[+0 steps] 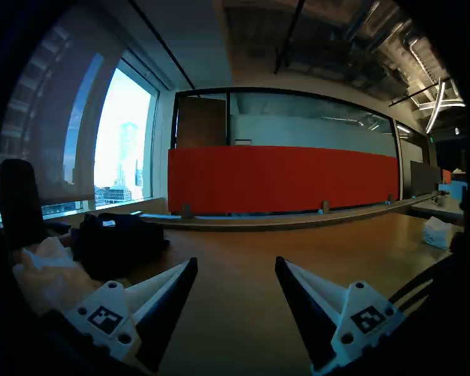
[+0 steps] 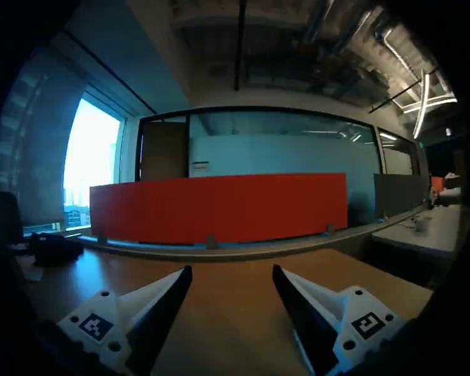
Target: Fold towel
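Dim, blue-tinted light, blown-out glare from the window (image 1: 125, 153) at left, strong fisheye warp at edges.

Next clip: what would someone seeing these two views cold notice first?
The red divider panel spanning the far edge of the wooden desk grabs the eye first, with the bright window to its left. Nearer, a black bag sits at the desk's left beside a pale crumpled cloth, and the left gripper and right gripper both hang open over the desk.
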A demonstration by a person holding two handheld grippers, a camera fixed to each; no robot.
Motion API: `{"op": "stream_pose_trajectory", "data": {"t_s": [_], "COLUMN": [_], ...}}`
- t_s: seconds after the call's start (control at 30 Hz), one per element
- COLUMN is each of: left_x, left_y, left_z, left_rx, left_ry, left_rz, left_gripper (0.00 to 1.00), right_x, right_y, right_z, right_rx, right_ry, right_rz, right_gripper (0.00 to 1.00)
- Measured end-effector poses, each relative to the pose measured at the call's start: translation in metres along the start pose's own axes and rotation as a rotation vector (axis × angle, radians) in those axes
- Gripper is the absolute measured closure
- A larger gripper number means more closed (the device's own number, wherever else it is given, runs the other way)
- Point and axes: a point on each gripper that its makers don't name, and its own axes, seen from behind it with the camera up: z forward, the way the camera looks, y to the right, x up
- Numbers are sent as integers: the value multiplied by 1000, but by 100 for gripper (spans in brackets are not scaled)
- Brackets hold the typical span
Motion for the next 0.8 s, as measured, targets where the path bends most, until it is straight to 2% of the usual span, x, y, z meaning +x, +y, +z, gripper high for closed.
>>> {"op": "stream_pose_trajectory", "data": {"t_s": [0.2, 0.5, 0.8], "left_x": [0, 0, 0], "left_y": [0, 0, 1], "left_z": [0, 0, 0], "left_rx": [0, 0, 0], "left_ry": [0, 0, 0], "left_rz": [0, 0, 0], "left_gripper": [8, 8, 8], "right_x": [-22, -40, -55], "right_y": [-1, 9, 9], "right_z": [2, 5, 2], "right_rx": [7, -18, -21], "right_ry": [-11, -34, -59], "right_rz": [-1, 32, 2], "right_gripper": [1, 1, 1]}}
